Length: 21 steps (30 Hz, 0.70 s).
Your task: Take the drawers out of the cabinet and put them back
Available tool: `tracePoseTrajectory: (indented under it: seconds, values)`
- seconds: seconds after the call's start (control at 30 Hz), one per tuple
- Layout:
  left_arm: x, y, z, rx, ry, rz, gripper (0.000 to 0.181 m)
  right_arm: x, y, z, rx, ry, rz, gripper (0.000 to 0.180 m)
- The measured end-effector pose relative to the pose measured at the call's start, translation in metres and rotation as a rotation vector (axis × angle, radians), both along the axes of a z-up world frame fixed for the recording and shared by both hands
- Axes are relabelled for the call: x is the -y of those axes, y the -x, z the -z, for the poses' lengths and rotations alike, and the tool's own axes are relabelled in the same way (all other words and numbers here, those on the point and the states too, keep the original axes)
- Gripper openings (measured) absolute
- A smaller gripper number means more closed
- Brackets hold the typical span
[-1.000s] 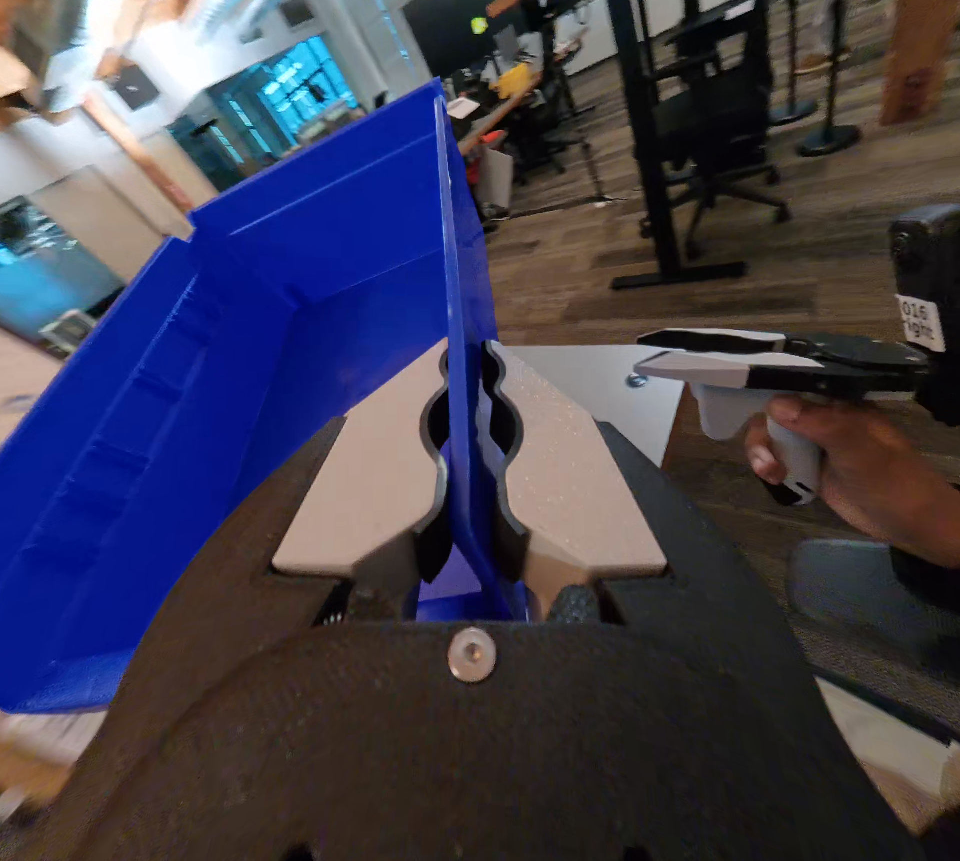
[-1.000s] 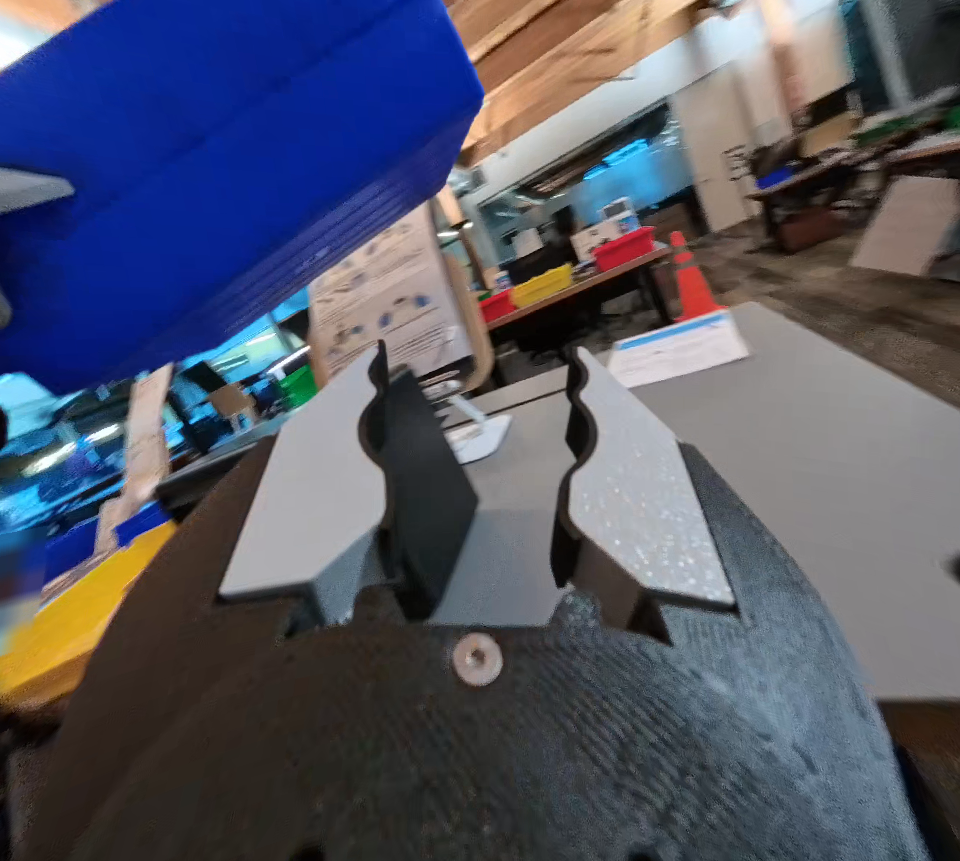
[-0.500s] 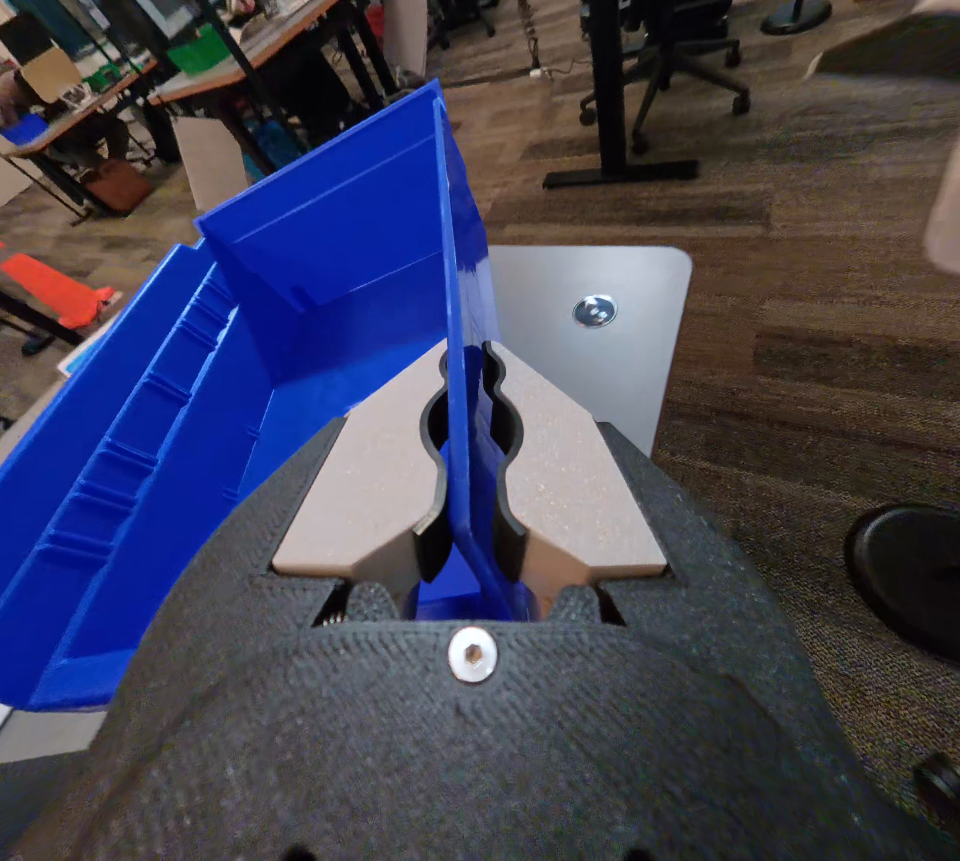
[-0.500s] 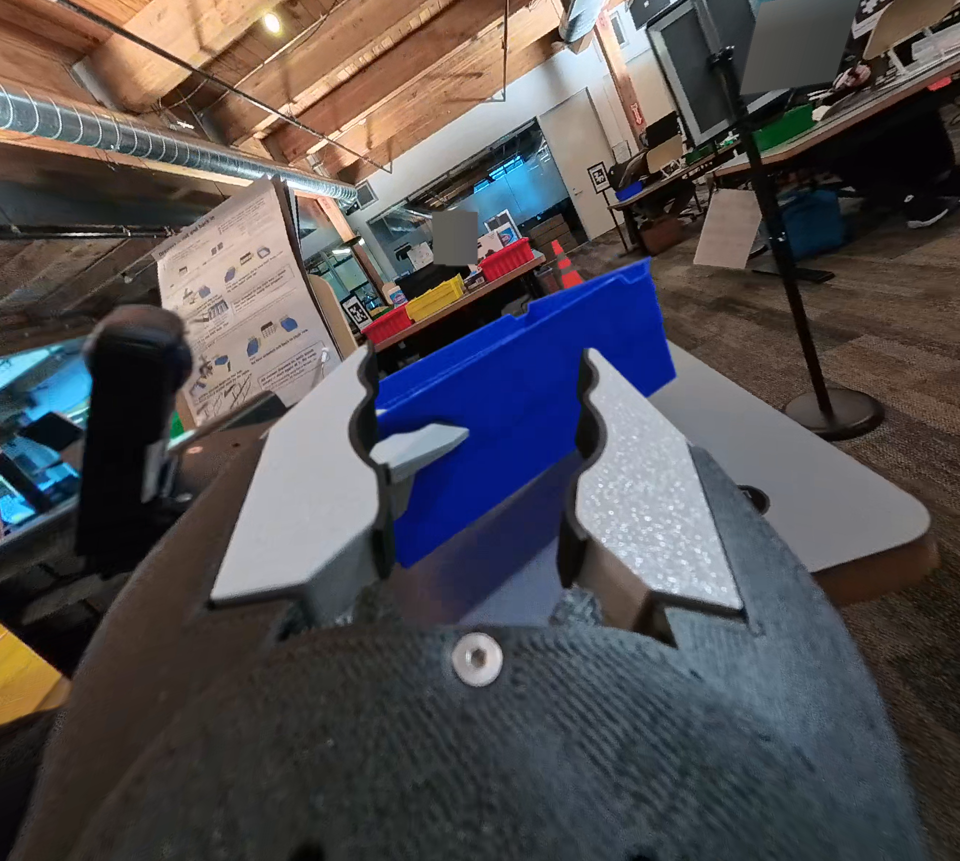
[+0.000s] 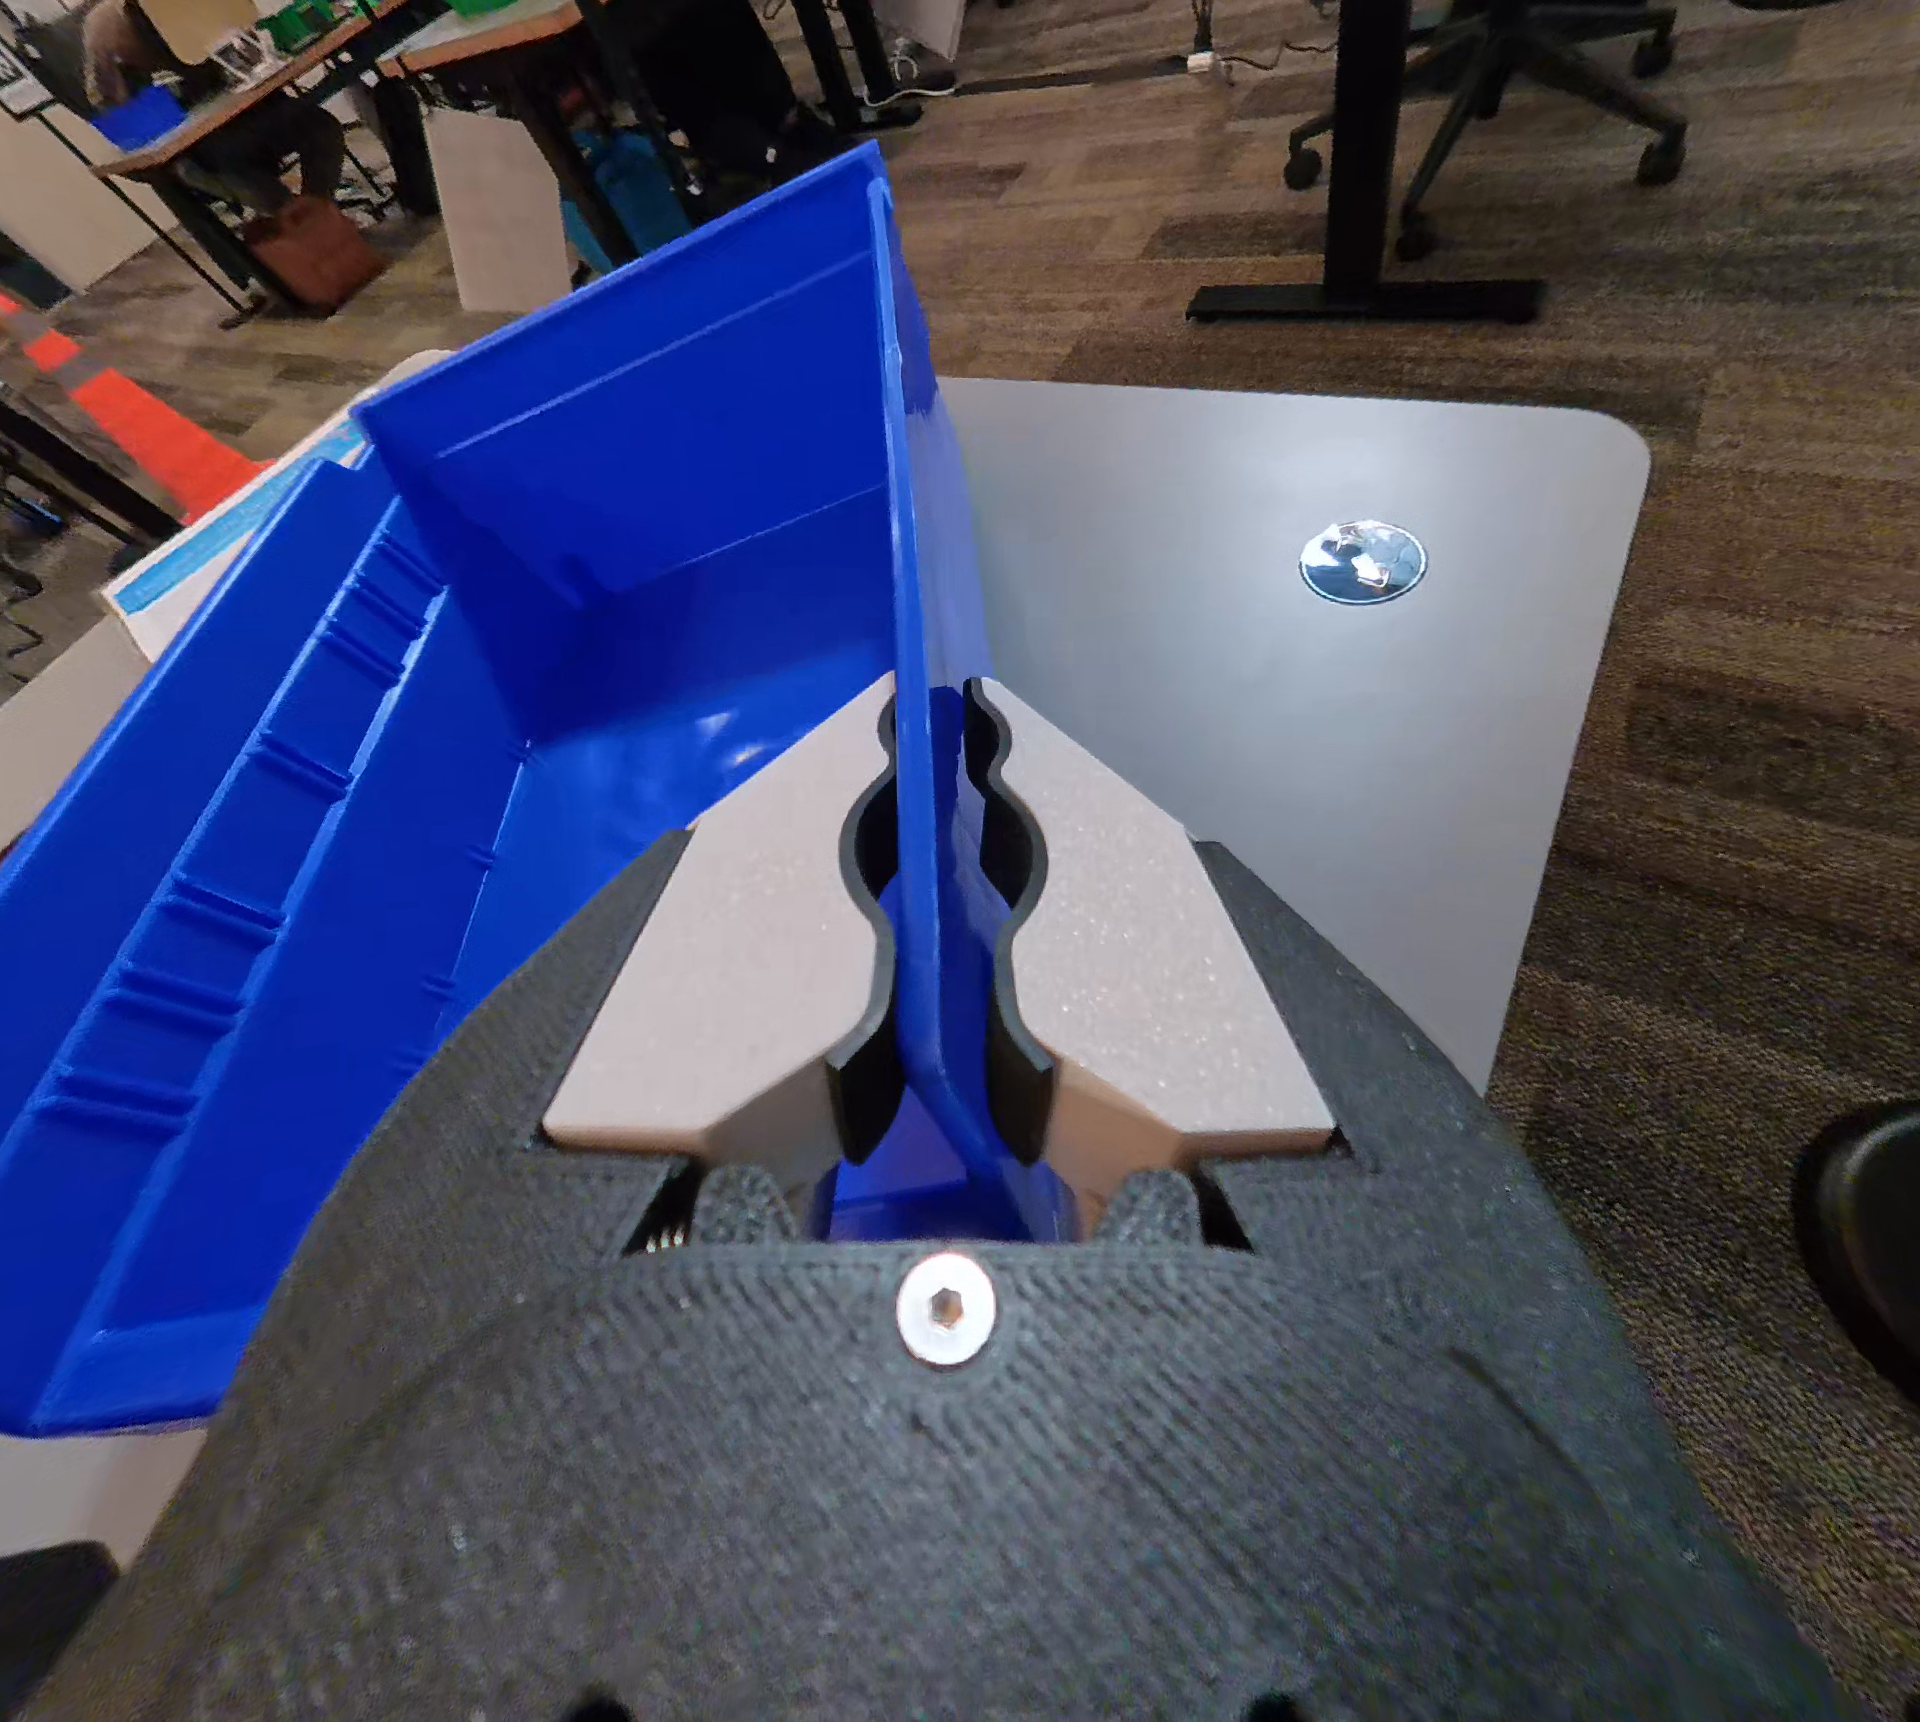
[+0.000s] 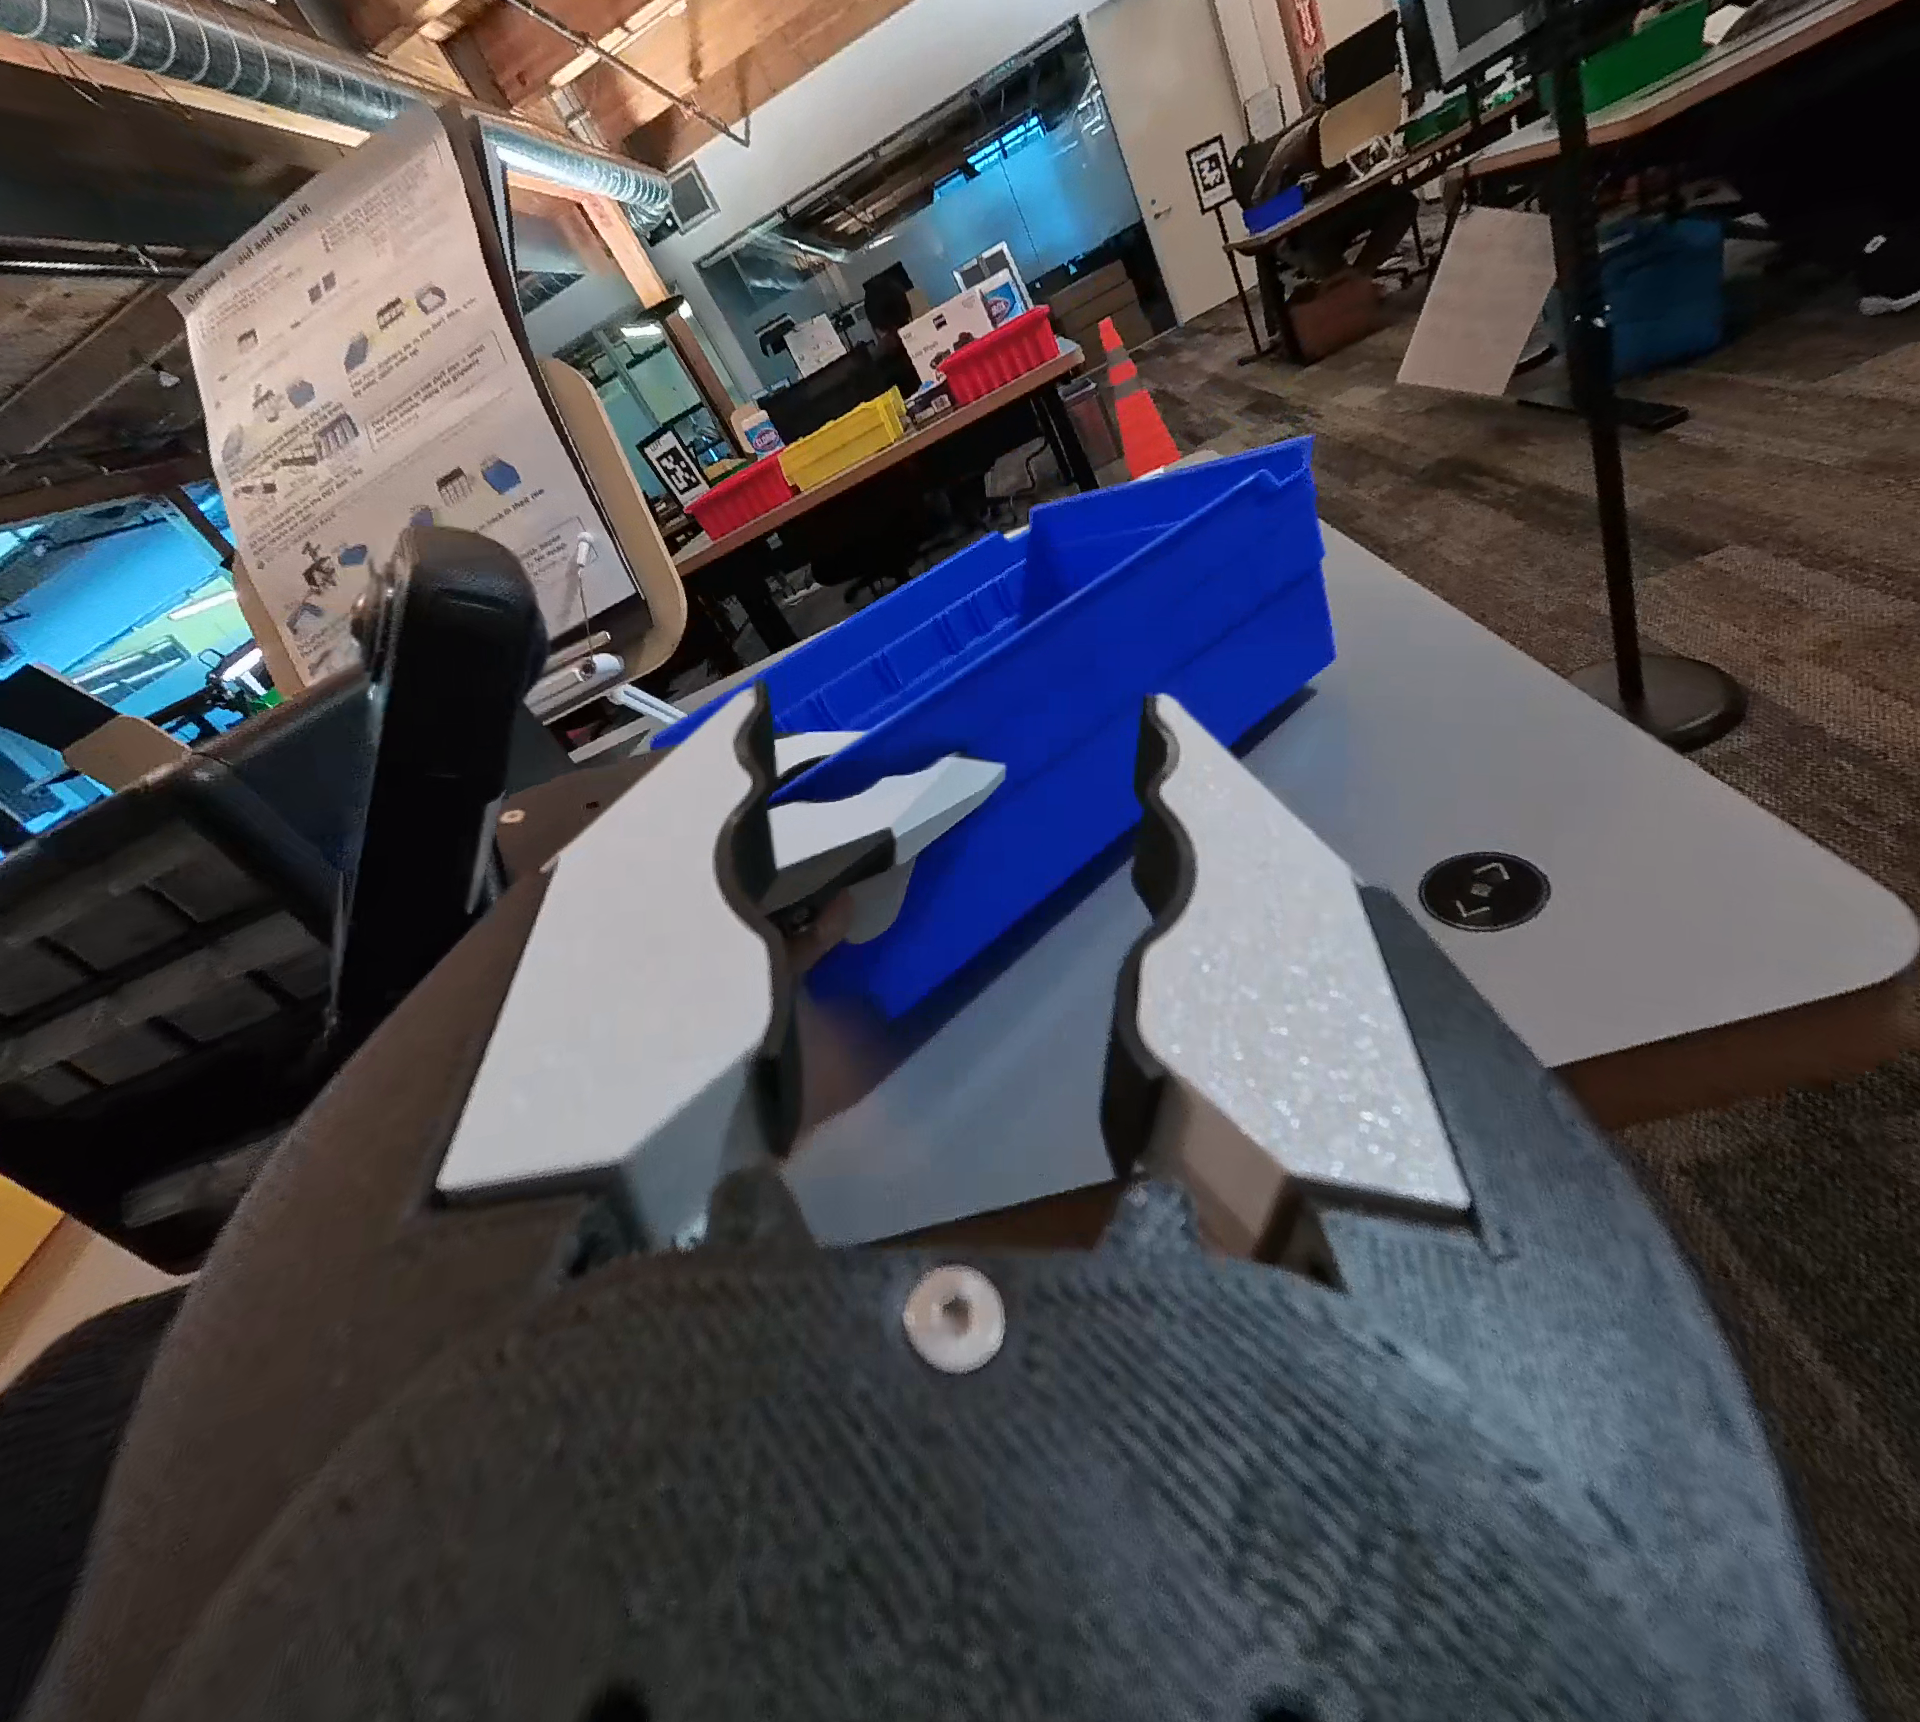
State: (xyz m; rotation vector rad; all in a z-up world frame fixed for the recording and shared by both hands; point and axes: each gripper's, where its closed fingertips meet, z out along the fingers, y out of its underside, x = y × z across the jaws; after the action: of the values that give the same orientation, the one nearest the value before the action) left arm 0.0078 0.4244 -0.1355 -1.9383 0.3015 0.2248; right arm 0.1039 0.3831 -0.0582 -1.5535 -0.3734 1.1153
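Note:
A blue plastic drawer [image 5: 623,529] rests on the grey table [image 5: 1247,685], empty inside. My left gripper [image 5: 930,706] is shut on the drawer's right side wall, with the wall running between its fingers. In the right wrist view the same drawer [image 6: 1091,685] lies lengthwise on the table [image 6: 1558,789], and the left gripper [image 6: 914,799] clamps its near end. My right gripper [image 6: 956,706] is open and empty, a little short of the drawer and above the table's near edge. A dark cabinet frame [image 6: 156,924] with slots stands at the left.
A round grommet [image 5: 1361,560] sits in the table near its right corner, also seen in the right wrist view [image 6: 1484,891]. An instruction poster [image 6: 384,425] stands behind the table. A pole stand base [image 6: 1652,696] and an office chair [image 5: 1507,10] are on the carpet beyond.
The blue drawer came down from a raised, tilted hold onto the table, still in my left gripper. My right gripper swung round to face the drawer and stayed open.

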Motion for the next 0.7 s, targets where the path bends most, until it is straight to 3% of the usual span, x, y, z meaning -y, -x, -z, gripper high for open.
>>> tracePoseTrajectory:
  seconds: [0.13,0.3,0.43,0.57,0.7]
  values:
    - [-0.005,-0.002,0.01,0.054,0.006,-0.006,0.004,-0.003,0.008,0.018,0.117,-0.011,-0.03,0.056]
    - [-0.003,-0.003,0.013,0.084,0.04,-0.001,0.006,-0.011,0.008,0.037,0.184,0.006,-0.013,0.057]
    - [0.028,-0.018,-0.005,0.267,0.011,0.103,0.06,-0.007,0.016,0.044,0.238,-0.024,-0.02,0.062]
    - [0.082,-0.017,-0.013,0.343,0.102,0.205,0.092,0.004,0.033,0.048,0.291,-0.044,-0.044,0.068]
    - [0.159,-0.003,0.003,0.312,0.205,0.282,0.09,0.022,0.063,0.069,0.364,0.064,-0.077,0.075]
